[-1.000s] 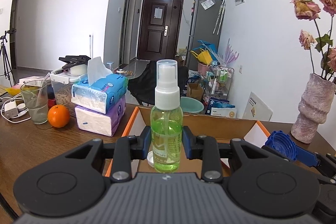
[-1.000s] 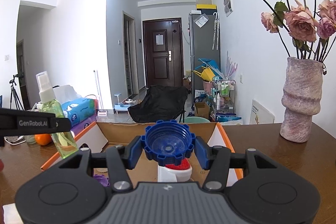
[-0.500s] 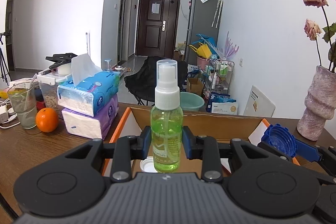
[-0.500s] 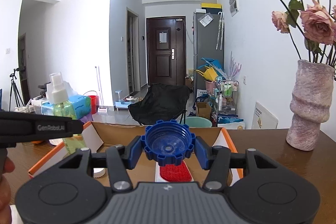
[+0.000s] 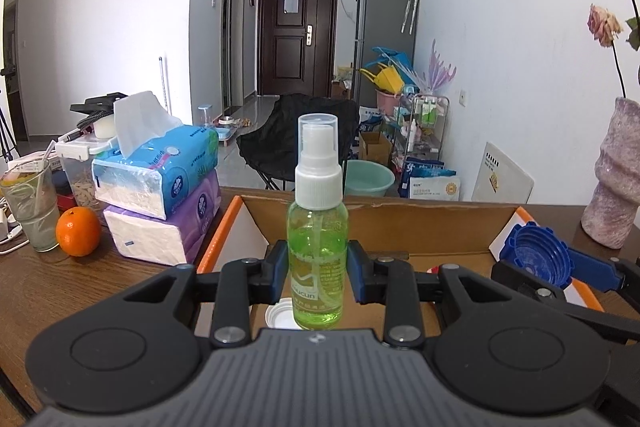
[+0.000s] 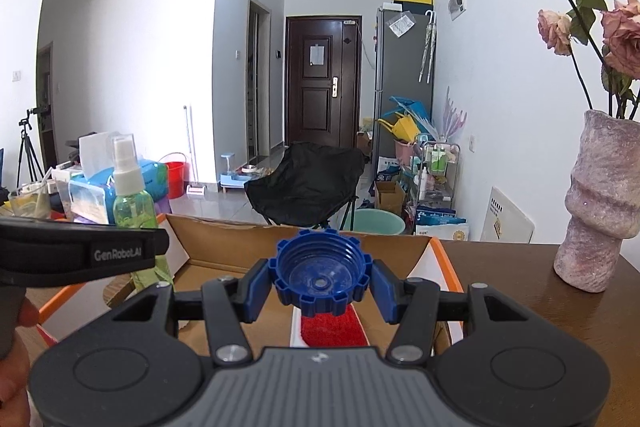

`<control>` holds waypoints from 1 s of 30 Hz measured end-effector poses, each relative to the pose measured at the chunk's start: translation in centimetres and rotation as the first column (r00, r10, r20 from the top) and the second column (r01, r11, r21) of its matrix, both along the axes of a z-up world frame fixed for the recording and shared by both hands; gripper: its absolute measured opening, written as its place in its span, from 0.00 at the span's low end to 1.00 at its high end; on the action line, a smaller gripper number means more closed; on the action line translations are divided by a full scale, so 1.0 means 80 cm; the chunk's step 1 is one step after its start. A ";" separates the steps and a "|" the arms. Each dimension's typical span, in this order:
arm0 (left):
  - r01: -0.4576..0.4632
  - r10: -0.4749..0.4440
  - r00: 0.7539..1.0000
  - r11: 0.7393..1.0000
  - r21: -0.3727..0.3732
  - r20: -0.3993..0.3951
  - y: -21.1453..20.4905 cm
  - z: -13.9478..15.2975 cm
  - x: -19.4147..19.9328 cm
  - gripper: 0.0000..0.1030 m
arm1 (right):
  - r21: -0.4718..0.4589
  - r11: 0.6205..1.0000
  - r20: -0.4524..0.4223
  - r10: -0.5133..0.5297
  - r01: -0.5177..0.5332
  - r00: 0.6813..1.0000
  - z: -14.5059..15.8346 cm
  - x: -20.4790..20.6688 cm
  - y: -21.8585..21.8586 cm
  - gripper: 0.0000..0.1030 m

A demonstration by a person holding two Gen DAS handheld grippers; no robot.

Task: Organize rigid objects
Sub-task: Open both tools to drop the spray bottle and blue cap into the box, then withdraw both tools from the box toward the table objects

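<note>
My left gripper point(image 5: 317, 277) is shut on a green spray bottle point(image 5: 318, 251) with a white pump top, held upright over the open cardboard box point(image 5: 400, 223). My right gripper point(image 6: 321, 285) is shut on a blue ribbed cap point(image 6: 321, 277), held above the same box point(image 6: 224, 239). The cap point(image 5: 536, 257) and the right gripper also show at the right of the left wrist view. The bottle point(image 6: 130, 203) shows at the left of the right wrist view. Inside the box lie a white lid point(image 5: 280, 315) and a red-and-white item point(image 6: 332, 329).
Stacked tissue packs point(image 5: 160, 187), an orange point(image 5: 78, 231) and a glass with a straw point(image 5: 30, 205) stand left of the box on the wooden table point(image 5: 60, 291). A pink vase point(image 6: 600, 203) with dried roses stands at the right.
Both grippers have moved forward over the box, still holding the bottle and the cap. The tissue packs and the vase look nearer.
</note>
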State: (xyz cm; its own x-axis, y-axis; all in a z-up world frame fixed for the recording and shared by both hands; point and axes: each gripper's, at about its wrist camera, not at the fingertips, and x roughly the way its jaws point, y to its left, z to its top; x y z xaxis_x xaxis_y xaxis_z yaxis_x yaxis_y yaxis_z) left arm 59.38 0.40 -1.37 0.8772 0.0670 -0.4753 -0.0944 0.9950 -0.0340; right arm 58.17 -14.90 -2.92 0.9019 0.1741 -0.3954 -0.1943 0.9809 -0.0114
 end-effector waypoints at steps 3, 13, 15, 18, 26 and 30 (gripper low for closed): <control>0.007 -0.006 0.999 1.000 0.008 -0.034 0.000 -0.004 0.006 0.31 | -0.006 1.000 -0.018 0.001 -0.001 1.000 -0.001 0.002 0.000 0.51; -0.049 0.048 0.999 0.998 0.042 0.014 0.007 0.010 -0.006 1.00 | -0.031 0.997 -0.062 -0.071 0.069 0.996 -0.001 0.005 -0.005 0.94; -0.062 0.062 0.998 0.997 0.039 0.010 0.011 0.011 -0.005 1.00 | -0.034 0.997 -0.057 -0.074 0.073 0.996 0.000 0.004 -0.004 0.99; -0.078 0.079 0.997 0.996 0.038 -0.013 0.015 0.009 0.000 1.00 | -0.025 0.997 -0.053 -0.070 0.069 0.996 0.002 0.000 -0.004 1.00; -0.080 0.081 0.996 0.995 0.054 -0.022 0.013 0.005 0.000 1.00 | -0.027 0.997 -0.053 -0.076 0.074 0.996 0.005 0.001 -0.005 1.00; -0.085 0.086 0.996 0.995 0.051 -0.020 0.013 0.007 -0.003 1.00 | -0.028 0.997 -0.052 -0.078 0.076 0.996 0.005 0.001 -0.005 1.00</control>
